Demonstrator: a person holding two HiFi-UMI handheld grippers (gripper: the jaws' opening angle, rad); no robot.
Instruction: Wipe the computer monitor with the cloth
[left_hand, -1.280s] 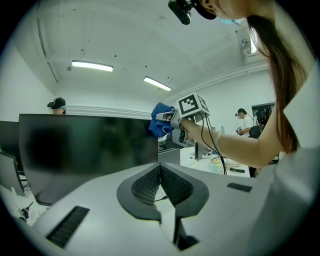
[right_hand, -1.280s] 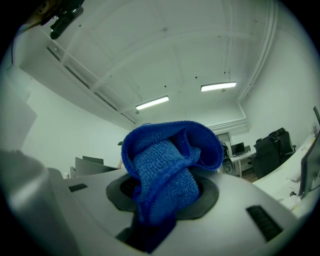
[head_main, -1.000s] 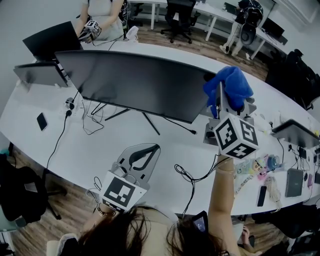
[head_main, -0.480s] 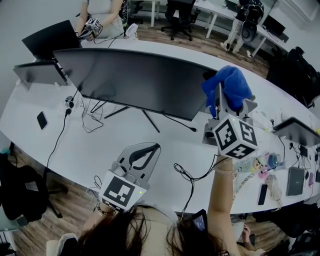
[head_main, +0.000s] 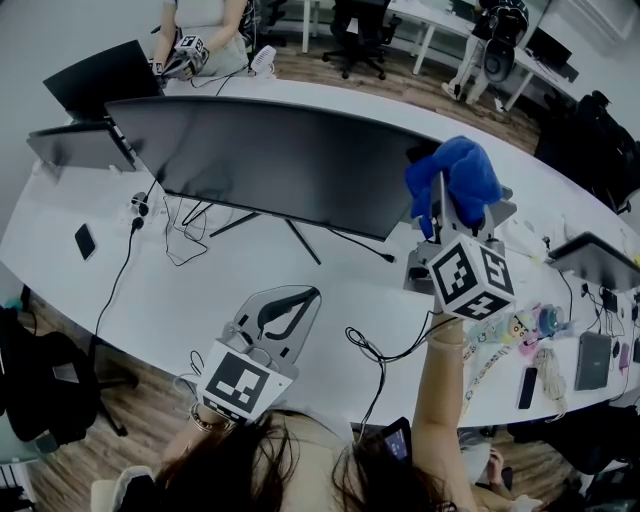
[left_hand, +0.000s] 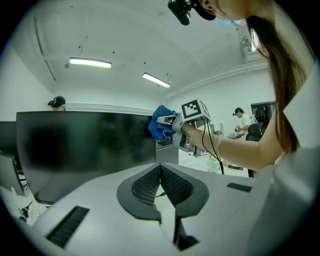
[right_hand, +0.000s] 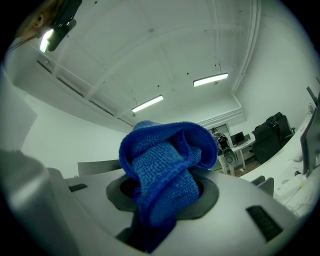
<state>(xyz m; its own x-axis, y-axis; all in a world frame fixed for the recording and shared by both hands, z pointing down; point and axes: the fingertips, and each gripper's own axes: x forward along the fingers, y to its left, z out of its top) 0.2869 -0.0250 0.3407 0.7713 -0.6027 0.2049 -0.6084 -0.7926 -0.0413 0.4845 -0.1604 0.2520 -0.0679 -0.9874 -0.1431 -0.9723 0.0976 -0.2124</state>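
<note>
A wide curved black monitor (head_main: 270, 165) stands on the white desk (head_main: 180, 300), its screen dark. My right gripper (head_main: 448, 205) is raised by the monitor's right edge, shut on a bunched blue cloth (head_main: 455, 178). The right gripper view is filled by that cloth (right_hand: 167, 172) pinched between the jaws. My left gripper (head_main: 292, 302) hangs low in front of the monitor stand, jaws shut with nothing between them. In the left gripper view the closed pads (left_hand: 160, 182) point at the monitor (left_hand: 85, 147), with the cloth (left_hand: 161, 127) at its right edge.
Cables (head_main: 185, 235) trail under the monitor. A phone (head_main: 84, 242) lies at the desk's left. A laptop (head_main: 100, 80) and a second dark screen (head_main: 75, 145) stand at the back left, where another person (head_main: 205, 30) stands. Small items clutter the desk's right end (head_main: 545, 340).
The right gripper with the cloth has shifted very slightly; the left gripper and monitor have stayed put.
</note>
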